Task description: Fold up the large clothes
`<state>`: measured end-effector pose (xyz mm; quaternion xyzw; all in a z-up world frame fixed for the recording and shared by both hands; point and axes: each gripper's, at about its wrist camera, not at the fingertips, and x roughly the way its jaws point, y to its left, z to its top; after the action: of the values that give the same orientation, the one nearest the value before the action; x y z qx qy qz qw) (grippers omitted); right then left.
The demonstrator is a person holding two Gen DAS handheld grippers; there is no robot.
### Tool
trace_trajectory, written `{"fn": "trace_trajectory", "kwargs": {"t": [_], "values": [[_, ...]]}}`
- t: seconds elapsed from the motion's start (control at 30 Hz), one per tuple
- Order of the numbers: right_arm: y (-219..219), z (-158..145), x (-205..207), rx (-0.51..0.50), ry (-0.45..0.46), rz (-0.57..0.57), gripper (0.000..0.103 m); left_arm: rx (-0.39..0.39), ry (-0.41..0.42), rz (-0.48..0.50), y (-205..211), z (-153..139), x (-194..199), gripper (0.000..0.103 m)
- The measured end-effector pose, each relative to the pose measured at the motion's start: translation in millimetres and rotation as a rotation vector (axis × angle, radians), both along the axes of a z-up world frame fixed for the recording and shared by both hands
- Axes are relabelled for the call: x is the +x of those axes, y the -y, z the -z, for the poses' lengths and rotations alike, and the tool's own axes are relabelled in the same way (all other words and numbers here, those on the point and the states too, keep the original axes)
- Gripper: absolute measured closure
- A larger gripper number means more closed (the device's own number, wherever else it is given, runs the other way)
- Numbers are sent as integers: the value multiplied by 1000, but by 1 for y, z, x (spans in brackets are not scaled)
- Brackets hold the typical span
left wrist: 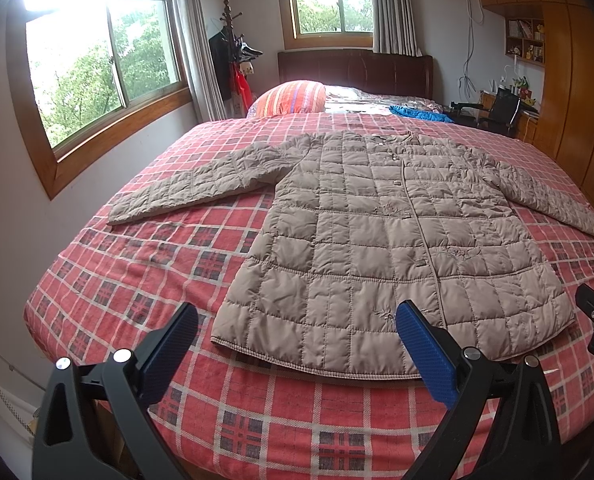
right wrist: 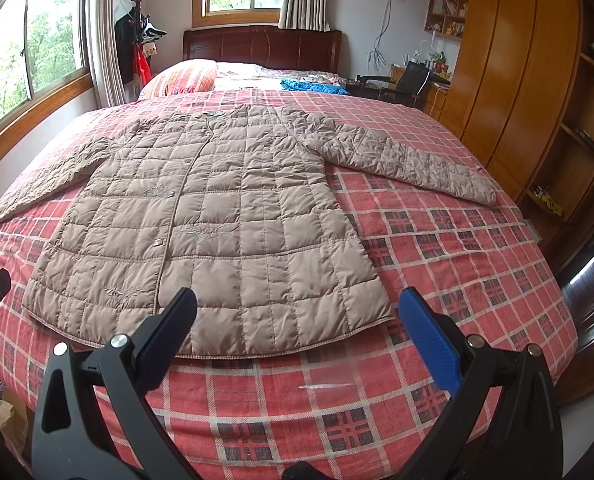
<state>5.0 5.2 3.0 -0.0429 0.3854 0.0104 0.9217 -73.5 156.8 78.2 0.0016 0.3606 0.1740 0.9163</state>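
Right now the coat (left wrist: 377, 232) lies flat and face up in the middle of the bed (left wrist: 145, 280), its collar toward the headboard and its hem along the near edge, both sleeves spread toward the side edges. Before the hem, the left gripper (left wrist: 297, 344) faces the hem's left corner and the right gripper (right wrist: 297, 332) its right corner, both spread wide and empty, neither touching cloth.

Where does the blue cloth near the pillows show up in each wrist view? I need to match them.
Left wrist: blue cloth upper right of centre, beyond the jacket's collar.
Right wrist: blue cloth upper centre, beyond the jacket.
Shared landmark: the striped orange pillow, left of it in both.
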Motion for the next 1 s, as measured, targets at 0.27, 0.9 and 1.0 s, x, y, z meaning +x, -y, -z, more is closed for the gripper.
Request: {"fn": "trace_trajectory", "kwargs": {"t": [0.27, 0.9, 1.0], "values": [[1, 0, -1, 0, 1, 0, 3, -2, -1, 0, 0, 1, 0, 4], [11, 7, 15, 24, -12, -22, 3, -53, -31, 41, 1, 13, 23, 4], [30, 4, 32, 66, -10, -23, 3, -66, -66, 88, 7, 15, 45, 4]]}}
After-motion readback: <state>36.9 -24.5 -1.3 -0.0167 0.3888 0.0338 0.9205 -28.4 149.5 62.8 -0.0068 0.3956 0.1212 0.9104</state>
